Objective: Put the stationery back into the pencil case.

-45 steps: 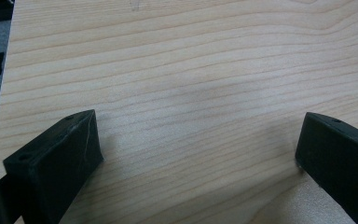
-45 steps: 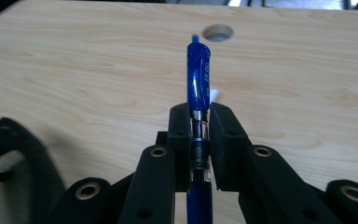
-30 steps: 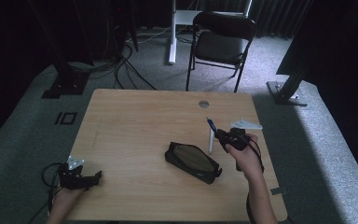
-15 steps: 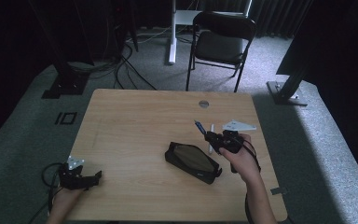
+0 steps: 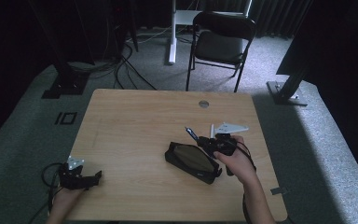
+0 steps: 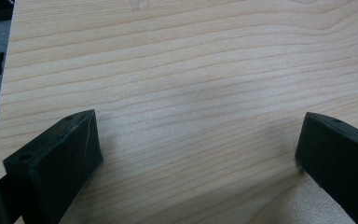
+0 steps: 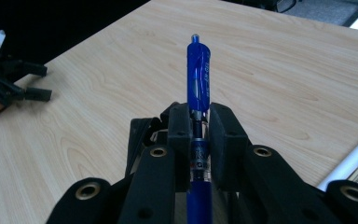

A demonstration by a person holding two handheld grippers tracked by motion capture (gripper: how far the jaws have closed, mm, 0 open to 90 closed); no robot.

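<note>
Blue pen: a blue gel pen (image 7: 198, 77) is sitting clamped in the right gripper (image 7: 199, 122), clip end pointing away from the camera, barrel running down between the jaws.
Pen location: in the high view the pen (image 5: 190, 134) is being held just above the far end of the black pencil case (image 5: 192, 162), right-centre of the wooden surface (image 5: 135, 121).
Risk, slip: jaws are gripping near the pen's middle on a smooth, round barrel; I judge it could be rotating or sliding if it knocks the case rim.
Risk, miss: case is lying slanted and its opening isn't clearly readable from above; if the zip is only partly open, the pen tip is likely catching the edge and pushing the case along the surface.
Risk, no brace: left gripper (image 5: 79, 176) is parked at the near-left corner, well apart from the case, so nothing is holding the case down.
Risk, clutter: a white stick-like item (image 7: 349, 162) is lying just beside the right gripper; a low pass could be nudging it.
Right gripper state: narrow, pads pressing on the pen barrel from both sides.
Left gripper state: jaws standing wide, nothing between them, bare wood below.
</note>
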